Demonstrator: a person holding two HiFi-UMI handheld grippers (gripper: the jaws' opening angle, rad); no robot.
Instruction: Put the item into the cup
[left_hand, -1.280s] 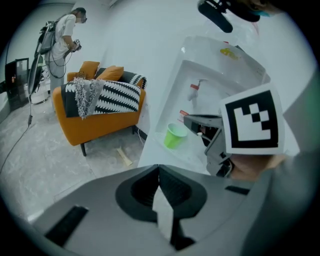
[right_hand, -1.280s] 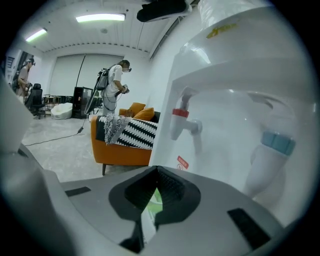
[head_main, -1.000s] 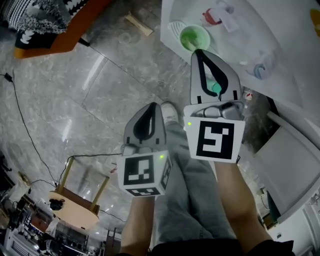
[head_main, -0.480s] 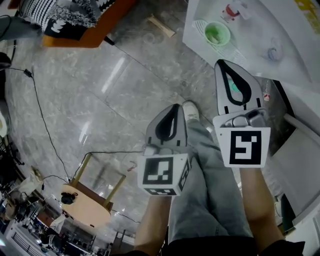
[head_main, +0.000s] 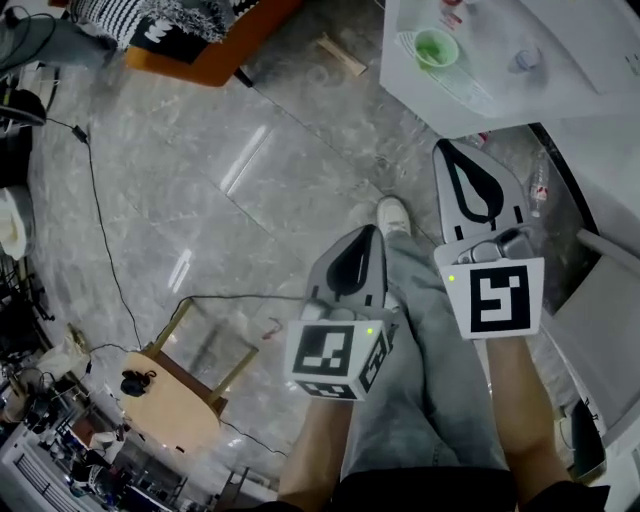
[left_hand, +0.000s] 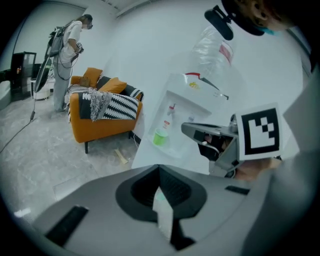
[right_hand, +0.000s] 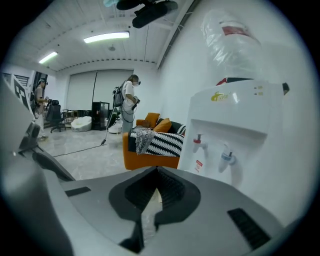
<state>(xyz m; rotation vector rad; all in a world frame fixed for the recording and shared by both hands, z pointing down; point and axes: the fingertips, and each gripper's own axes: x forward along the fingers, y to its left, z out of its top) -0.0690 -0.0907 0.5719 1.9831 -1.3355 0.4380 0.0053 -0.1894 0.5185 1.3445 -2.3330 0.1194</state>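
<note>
Open grey floor (head_main: 200, 180) stretched wide to our left and ahead. Both tools hung over it and over our legs (head_main: 430, 390), well short of the water dispenser (head_main: 560, 40), whose white front edge crossed the upper right of the head view. The green cup (head_main: 436, 48) stood on the dispenser's drip tray (head_main: 402, 43), well apart from either tool. We could not tell whether anything lay in it, and we could not make out the item anywhere.

Our left tool (head_main: 366, 242) had its jaws together, with a pale sliver in the slit behind the tips that we could not identify. Our right tool (head_main: 450, 158), the nearer to the dispenser, was closed too, with nothing gripped.

Between the tools and the cup lay bare floor, and our shoe (head_main: 395, 215) sat just beside the left tool's tip. An orange sofa (head_main: 215, 55), a strip of wood (head_main: 343, 55), a dark winding cable (head_main: 100, 230) and a wooden stool (head_main: 170, 405) all lay off to the left of that line.

The floor was polished, marbled stone that caught streaks of glare. The tools were matte grey with ribbed black pads, and each carried a white marker cube (head_main: 497, 297). The dispenser was smooth and white, with a crinkled clear bottle (right_hand: 235, 42) on top and a red tap (right_hand: 198, 141) beside a blue tap (right_hand: 224, 158). The sofa held black-and-white striped cushions (right_hand: 167, 142).
</note>
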